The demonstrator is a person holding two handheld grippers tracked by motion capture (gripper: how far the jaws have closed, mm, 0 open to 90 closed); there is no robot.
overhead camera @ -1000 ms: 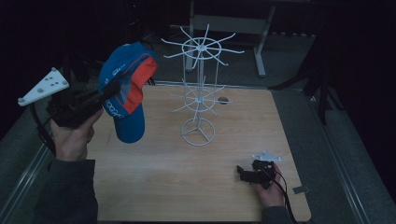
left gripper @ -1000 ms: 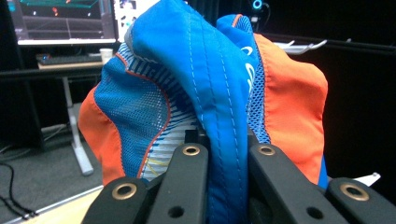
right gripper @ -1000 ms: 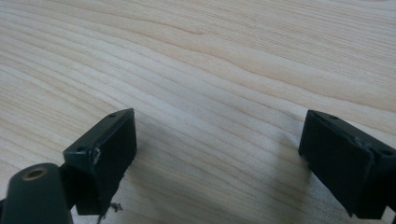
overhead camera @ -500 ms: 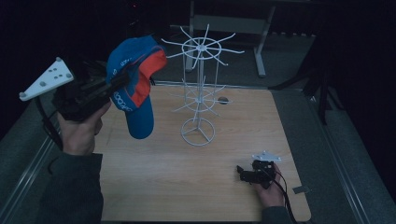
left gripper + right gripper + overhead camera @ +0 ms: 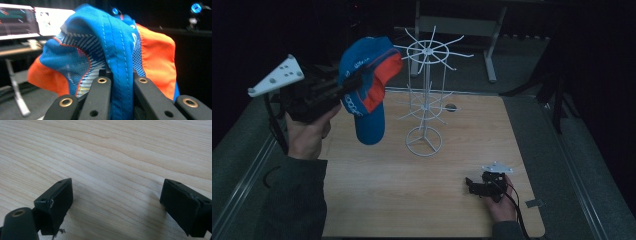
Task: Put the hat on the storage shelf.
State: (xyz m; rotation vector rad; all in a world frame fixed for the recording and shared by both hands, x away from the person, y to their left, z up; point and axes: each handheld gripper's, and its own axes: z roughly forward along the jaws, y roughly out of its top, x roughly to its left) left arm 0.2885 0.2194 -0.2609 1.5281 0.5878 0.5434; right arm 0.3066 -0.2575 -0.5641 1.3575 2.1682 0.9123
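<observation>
left gripper (image 5: 347,85) upper left of the frame, clamped on blue-orange cap (image 5: 367,95) – beside white wire rack (image 5: 426,95), right gripper (image 5: 472,186) lower right, jaws apart on wooden table (image 5: 452,210)

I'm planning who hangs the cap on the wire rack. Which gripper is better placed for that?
Left. The left gripper is shut on the cap and holds it in the air beside the rack. The right gripper rests open on the table, near its front edge.
</observation>
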